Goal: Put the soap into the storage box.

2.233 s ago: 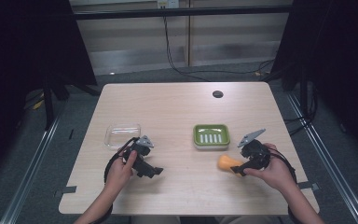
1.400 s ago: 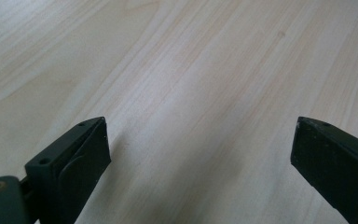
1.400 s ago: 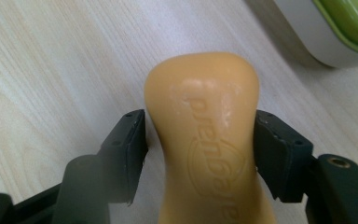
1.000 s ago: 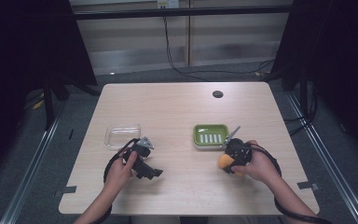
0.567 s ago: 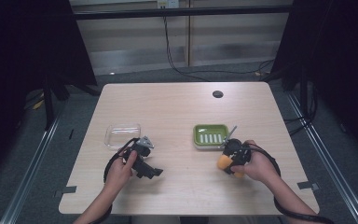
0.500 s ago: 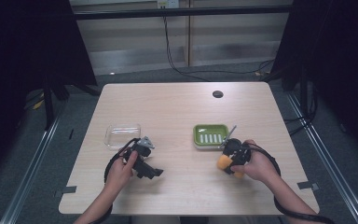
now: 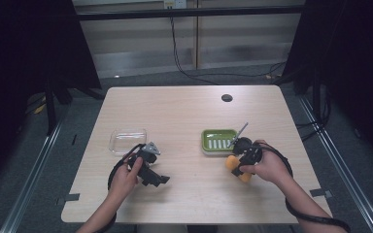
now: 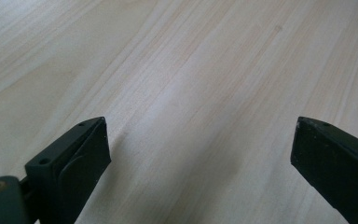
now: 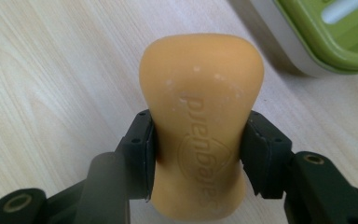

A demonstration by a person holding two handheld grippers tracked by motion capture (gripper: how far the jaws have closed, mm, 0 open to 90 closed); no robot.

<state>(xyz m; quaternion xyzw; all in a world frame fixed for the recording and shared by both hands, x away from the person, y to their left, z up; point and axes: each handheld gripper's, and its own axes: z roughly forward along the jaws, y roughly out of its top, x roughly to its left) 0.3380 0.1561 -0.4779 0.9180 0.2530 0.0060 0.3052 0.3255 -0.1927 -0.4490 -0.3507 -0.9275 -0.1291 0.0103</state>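
Note:
An orange bar of soap with raised lettering lies on the wooden table, just in front of a green soap dish. My right gripper is shut on the soap, its black pads pressing the bar's narrow waist from both sides. In the high view the soap pokes out beside the right gripper, at the table's right front. My left gripper stands wide open over bare wood with nothing between its jaws. The left gripper rests near the table's left front.
A clear plastic tray lies just beyond the left hand. The green dish has a slotted insert and sits close to the soap's far end. A small round hole marks the far part of the table.
My right gripper has moved left onto the soap, which lay beside it earlier, and now clasps it. The left hand and gripper have stayed where they were.

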